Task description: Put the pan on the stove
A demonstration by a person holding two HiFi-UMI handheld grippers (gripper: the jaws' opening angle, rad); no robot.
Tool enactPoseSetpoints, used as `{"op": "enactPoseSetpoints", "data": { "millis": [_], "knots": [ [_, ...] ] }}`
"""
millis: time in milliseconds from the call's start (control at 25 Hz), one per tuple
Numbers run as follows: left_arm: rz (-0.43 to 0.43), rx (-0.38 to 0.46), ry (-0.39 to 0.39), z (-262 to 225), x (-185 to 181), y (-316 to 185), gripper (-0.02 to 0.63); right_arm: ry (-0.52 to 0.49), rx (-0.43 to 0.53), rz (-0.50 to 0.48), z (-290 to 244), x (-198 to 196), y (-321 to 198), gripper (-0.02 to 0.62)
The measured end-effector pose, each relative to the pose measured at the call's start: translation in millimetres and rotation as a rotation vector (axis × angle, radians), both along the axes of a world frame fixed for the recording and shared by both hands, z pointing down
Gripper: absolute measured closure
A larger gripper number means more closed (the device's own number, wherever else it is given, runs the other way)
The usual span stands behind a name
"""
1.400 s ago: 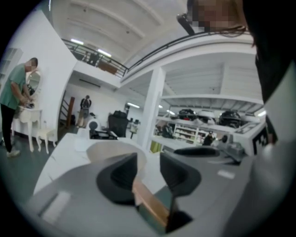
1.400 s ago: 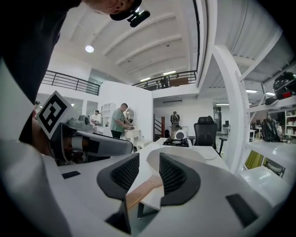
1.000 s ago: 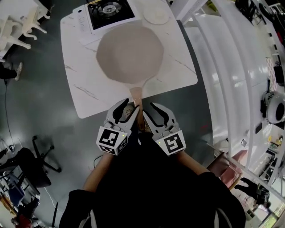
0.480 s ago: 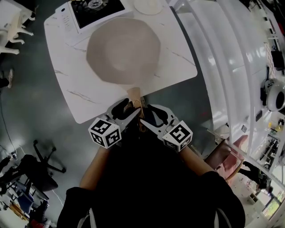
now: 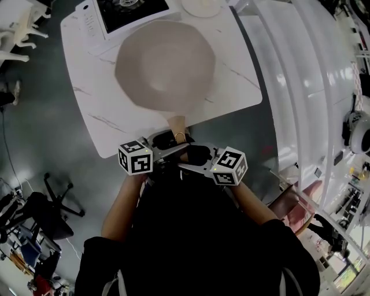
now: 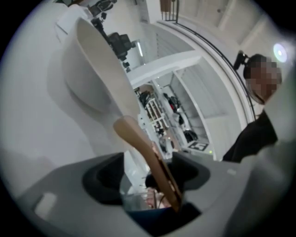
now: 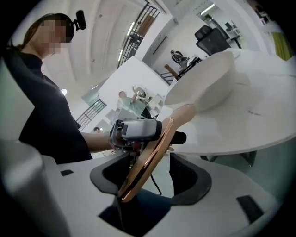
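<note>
The pan [image 5: 165,63], matte beige with a faceted, many-sided rim, is resting on the white, grey-veined stone-look table [image 5: 92,110], not on the stove [image 5: 124,7]. The stove is lying just beyond the pan's far rim, black-topped in a white casing and cut off by the picture's edge; whether the rim is touching it is hard to tell. The pan's tan handle [image 5: 177,123], ending in a glossy copper loop, is sticking out past the table's near edge. The left gripper [image 6: 148,162] and the right gripper [image 7: 151,159] are flanking that handle, each with its grey jaws standing wide apart and the handle passing loosely between them, unpressed. Both pairs of jaws have just been opening: a second ago they were pointing toward the pan, nearly closed on the handle, and both grippers have rolled over since.
</note>
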State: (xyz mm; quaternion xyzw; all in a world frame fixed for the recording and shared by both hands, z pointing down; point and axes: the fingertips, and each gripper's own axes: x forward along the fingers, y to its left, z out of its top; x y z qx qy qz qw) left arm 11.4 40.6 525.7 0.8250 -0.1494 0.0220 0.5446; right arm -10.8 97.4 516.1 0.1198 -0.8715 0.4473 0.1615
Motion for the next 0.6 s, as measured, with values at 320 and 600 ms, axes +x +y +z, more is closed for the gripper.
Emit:
{"op": "enactPoseSetpoints", "data": {
  "millis": [320,600],
  "knots": [
    [0.07,-0.002,0.094,-3.0,18.9,-4.4,0.292,-0.082,-0.071,-0.142,3.4,-21.9,5.7,0.365],
    [0.096,0.035,0.158,-10.3,28.9,-1.9,0.414,-0.158,-0.102,-0.149,0.8,-26.4,5.6,0.38]
  ]
}}
